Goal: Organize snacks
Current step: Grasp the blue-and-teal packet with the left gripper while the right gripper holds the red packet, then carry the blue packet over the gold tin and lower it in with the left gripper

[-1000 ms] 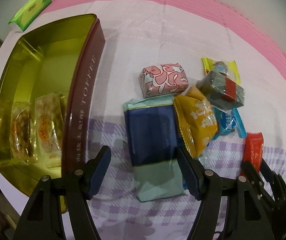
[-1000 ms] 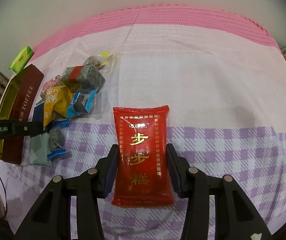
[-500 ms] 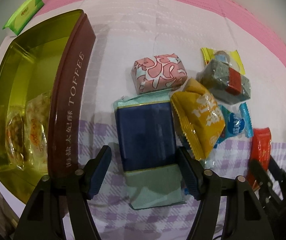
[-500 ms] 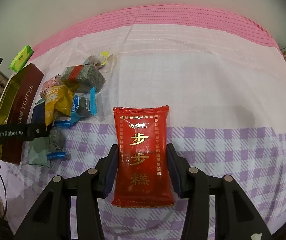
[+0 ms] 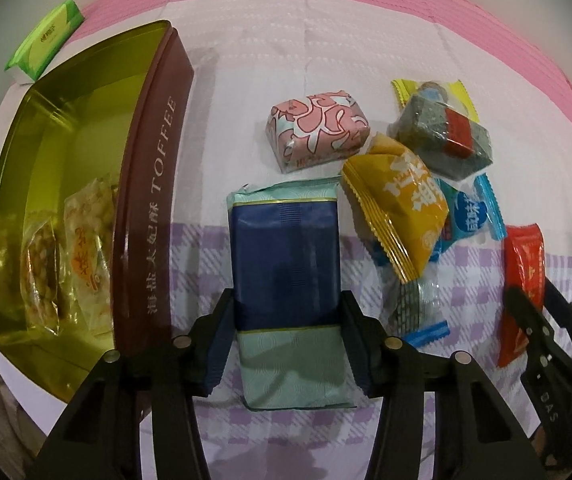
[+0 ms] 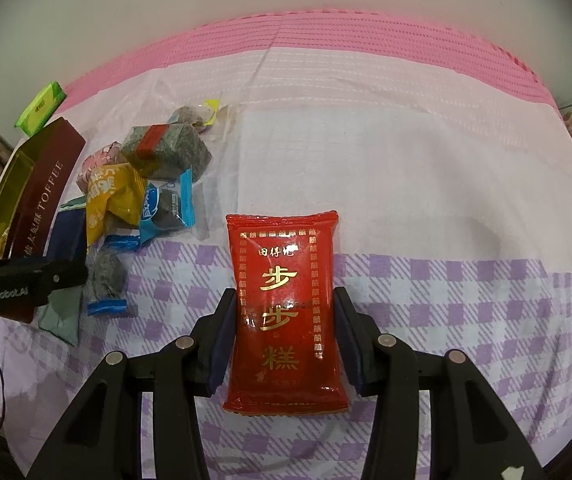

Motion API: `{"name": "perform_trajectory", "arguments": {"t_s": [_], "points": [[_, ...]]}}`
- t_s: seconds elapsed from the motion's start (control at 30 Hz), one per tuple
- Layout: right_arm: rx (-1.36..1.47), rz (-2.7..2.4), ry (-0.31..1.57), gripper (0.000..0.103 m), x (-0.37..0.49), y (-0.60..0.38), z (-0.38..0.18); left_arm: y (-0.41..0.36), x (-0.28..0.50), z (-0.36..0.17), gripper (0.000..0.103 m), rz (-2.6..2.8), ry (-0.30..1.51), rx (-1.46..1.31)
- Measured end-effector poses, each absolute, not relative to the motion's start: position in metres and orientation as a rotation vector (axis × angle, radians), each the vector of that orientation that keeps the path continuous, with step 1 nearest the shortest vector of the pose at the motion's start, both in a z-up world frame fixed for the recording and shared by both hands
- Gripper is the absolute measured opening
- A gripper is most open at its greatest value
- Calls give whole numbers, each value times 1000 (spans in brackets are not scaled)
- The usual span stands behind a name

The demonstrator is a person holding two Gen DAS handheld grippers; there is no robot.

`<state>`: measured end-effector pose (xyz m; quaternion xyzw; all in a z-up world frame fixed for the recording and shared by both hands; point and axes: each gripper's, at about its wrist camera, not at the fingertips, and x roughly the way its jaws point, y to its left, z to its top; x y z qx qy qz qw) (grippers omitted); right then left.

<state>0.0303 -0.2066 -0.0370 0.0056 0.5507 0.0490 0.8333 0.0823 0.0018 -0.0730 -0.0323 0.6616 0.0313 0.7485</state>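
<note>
A navy and teal snack packet [image 5: 286, 248] lies flat on the checked cloth. My left gripper [image 5: 286, 300] points straight down over it, its jaws closing, and both pads touch the packet's long sides. To its left stands an open gold toffee tin [image 5: 145, 184] with two clear-wrapped snacks [image 5: 85, 248] inside. In the right wrist view my right gripper [image 6: 283, 296] is shut on a red packet [image 6: 283, 264] with gold characters, resting on the cloth. The same red packet [image 5: 522, 264] shows at the right edge of the left wrist view.
Loose snacks are heaped right of the navy packet: a pink patterned one [image 5: 318, 128], a yellow one [image 5: 398, 208], a grey block with a red band [image 5: 446, 140], a blue wrapper [image 5: 470, 212]. A green pack [image 5: 43, 42] lies behind the tin. A hand shows at the lower left.
My left gripper's jaws have narrowed from well clear of the navy packet until they meet its sides, and it has shifted slightly over it. The right gripper and red packet have not moved.
</note>
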Motion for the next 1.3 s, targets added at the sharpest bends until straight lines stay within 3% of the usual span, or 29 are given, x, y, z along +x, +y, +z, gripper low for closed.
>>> {"name": "perform_trajectory", "arguments": {"t_s": [0.4,0.63,1.0,1.3], "points": [[-19,91,1160,45,29,-202,-38,-5,81,-55,51,23,1406,-77],[-26,88,1156,45,28,-202,-38,5,84,-19,51,14,1341,-95],[-48,76,1149,46,28,-198,-40,95,84,3,51,166,1279,-115],[-52,62,1148,46,28,-197,-39,159,70,-15,51,276,1318,-122]]}}
